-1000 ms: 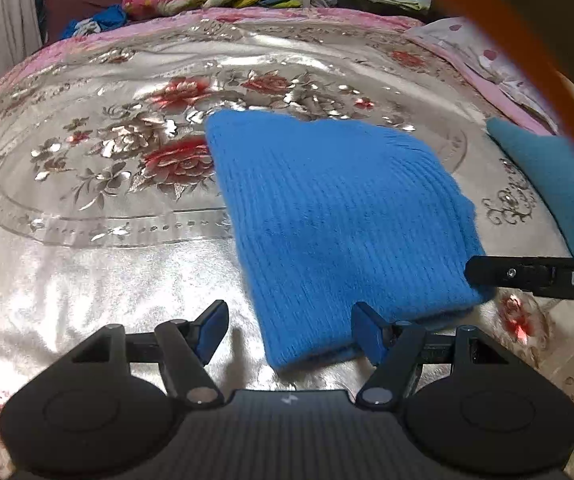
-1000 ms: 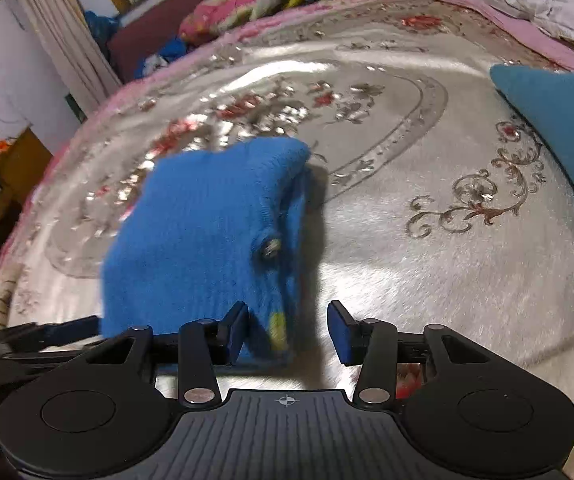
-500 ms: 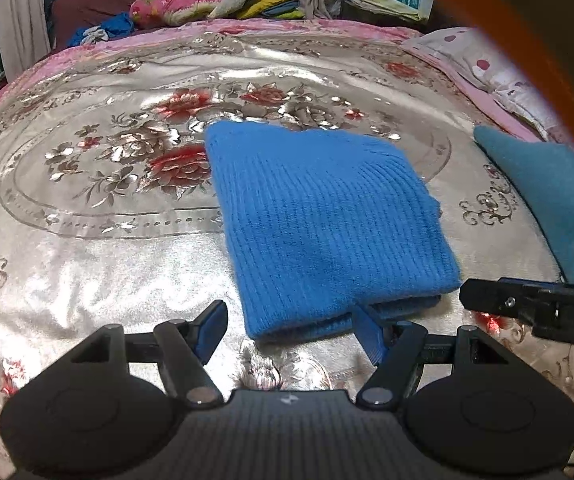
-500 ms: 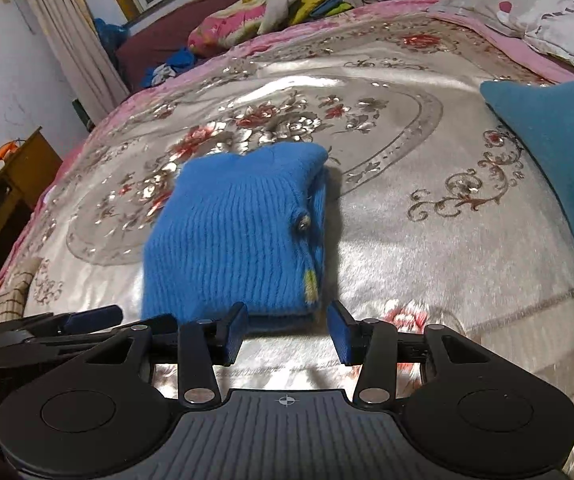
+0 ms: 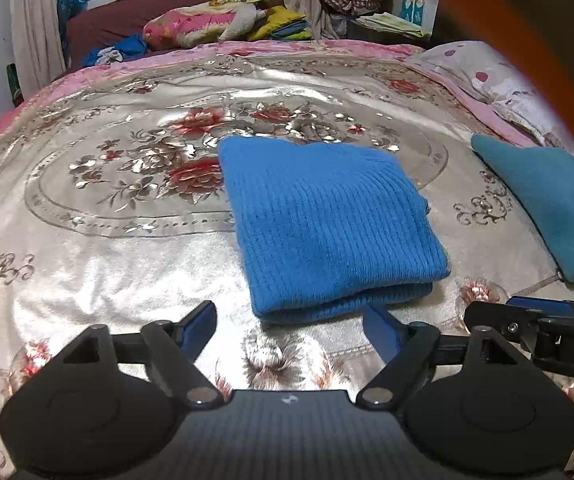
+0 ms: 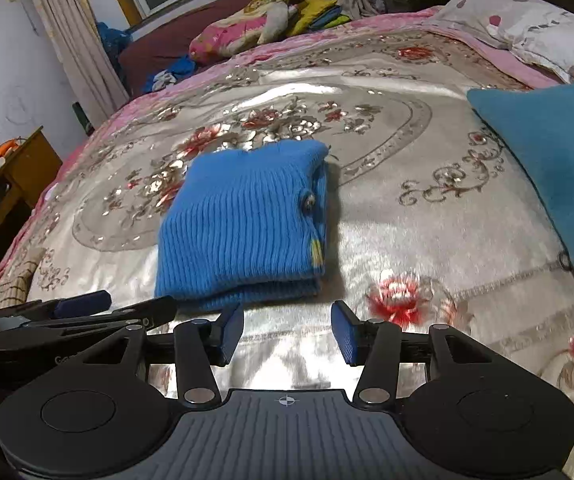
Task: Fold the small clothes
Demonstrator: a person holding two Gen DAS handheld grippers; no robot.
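A folded bright blue knitted garment (image 5: 327, 224) lies flat on the silver flowered bedspread (image 5: 127, 264); in the right wrist view the blue garment (image 6: 243, 224) shows a button on its right edge. My left gripper (image 5: 291, 324) hangs just short of its near edge, jaws opening, nothing between them. My right gripper (image 6: 287, 328) is also back from the garment's near right corner, jaws opening and empty. Each gripper shows at the edge of the other's view.
A folded teal garment (image 5: 547, 200) lies at the right on the bedspread. Pillows (image 6: 547, 28) sit at the far right, a pile of clothes and bedding (image 5: 223, 24) at the head, and a wooden table (image 6: 11, 176) stands left of the bed.
Both grippers have drawn back and up from the blue garment, whose near edge no longer lies between their fingers. Both pairs of jaws stand wider.
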